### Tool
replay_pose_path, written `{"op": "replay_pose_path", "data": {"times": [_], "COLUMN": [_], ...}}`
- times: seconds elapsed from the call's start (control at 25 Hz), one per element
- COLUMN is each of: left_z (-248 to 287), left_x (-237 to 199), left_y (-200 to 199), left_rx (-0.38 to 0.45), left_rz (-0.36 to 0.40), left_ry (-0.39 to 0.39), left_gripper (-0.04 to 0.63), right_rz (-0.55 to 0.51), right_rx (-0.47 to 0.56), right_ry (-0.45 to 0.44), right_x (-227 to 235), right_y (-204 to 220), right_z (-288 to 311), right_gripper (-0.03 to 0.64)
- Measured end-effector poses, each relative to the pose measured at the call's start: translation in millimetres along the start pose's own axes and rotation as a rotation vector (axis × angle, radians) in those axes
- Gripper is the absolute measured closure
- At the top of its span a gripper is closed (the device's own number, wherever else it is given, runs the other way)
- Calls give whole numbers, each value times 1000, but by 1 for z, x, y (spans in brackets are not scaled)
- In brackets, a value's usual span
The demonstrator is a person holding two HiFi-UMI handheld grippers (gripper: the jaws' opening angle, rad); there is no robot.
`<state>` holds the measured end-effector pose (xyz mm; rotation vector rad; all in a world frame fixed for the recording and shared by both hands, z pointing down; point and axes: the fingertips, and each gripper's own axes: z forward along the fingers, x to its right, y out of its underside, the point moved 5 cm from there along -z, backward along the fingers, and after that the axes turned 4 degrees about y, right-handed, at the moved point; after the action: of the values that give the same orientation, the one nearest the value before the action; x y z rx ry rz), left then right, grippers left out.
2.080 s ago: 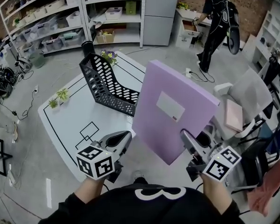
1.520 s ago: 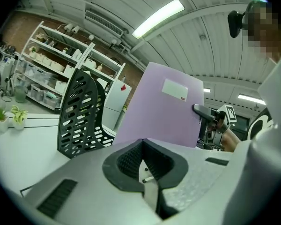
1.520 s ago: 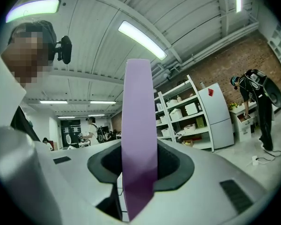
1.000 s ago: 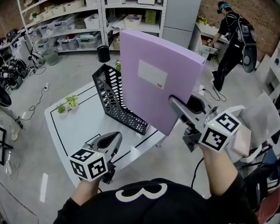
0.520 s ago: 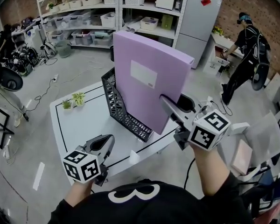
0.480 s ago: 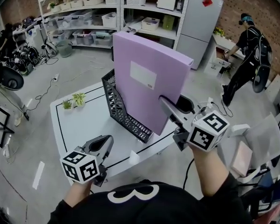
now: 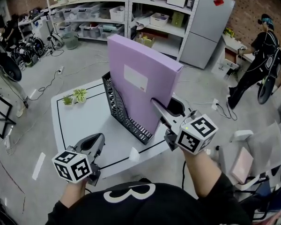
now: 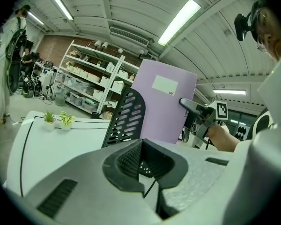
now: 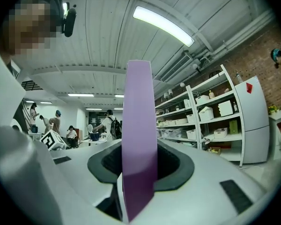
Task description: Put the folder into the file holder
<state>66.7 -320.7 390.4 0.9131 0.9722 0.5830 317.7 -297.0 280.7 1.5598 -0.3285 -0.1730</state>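
My right gripper (image 7: 155,106) is shut on the lower edge of a large purple folder (image 7: 140,86) and holds it upright. The folder's bottom hangs just over the near end of the black mesh file holder (image 7: 118,108), which stands on the white table (image 7: 79,123). In the right gripper view the folder (image 9: 139,125) runs edge-on between the jaws. My left gripper (image 7: 98,140) hovers over the table's front edge, shut and empty. From the left gripper view the folder (image 8: 165,109) stands just behind the holder (image 8: 126,118).
Two small potted plants (image 7: 74,96) sit at the table's far left. A small white object (image 7: 134,155) lies at the front edge. Shelves with bins (image 7: 107,13) and a grey cabinet (image 7: 207,27) line the back. A person (image 7: 263,55) stands at right.
My right gripper has carried the folder leftward from beside the table to above the file holder, turning it more upright. The left gripper stays low at the table's front.
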Motion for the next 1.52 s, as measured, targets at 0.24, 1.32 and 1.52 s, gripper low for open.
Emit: {"op": "replay_pose_path", "data": {"times": [0.24,1.32,1.52], "left_z": [-4,-2,-1], "left_x": [-1,1,0], "left_y": [3,15,17], "left_rx": [7,5,0], "left_rz": [-9,-20,-25], "left_ry": [-27,-140,-156], "left_gripper": [590,589,591], "right_rz": [-34,-41,-18], "right_rx": [18,45,30], "right_ry": [-17,-69,-71], "right_x": [-1,8,11], "right_y": [16,84,99], "right_z": [6,1,2], "right_gripper": [457,457,457]}}
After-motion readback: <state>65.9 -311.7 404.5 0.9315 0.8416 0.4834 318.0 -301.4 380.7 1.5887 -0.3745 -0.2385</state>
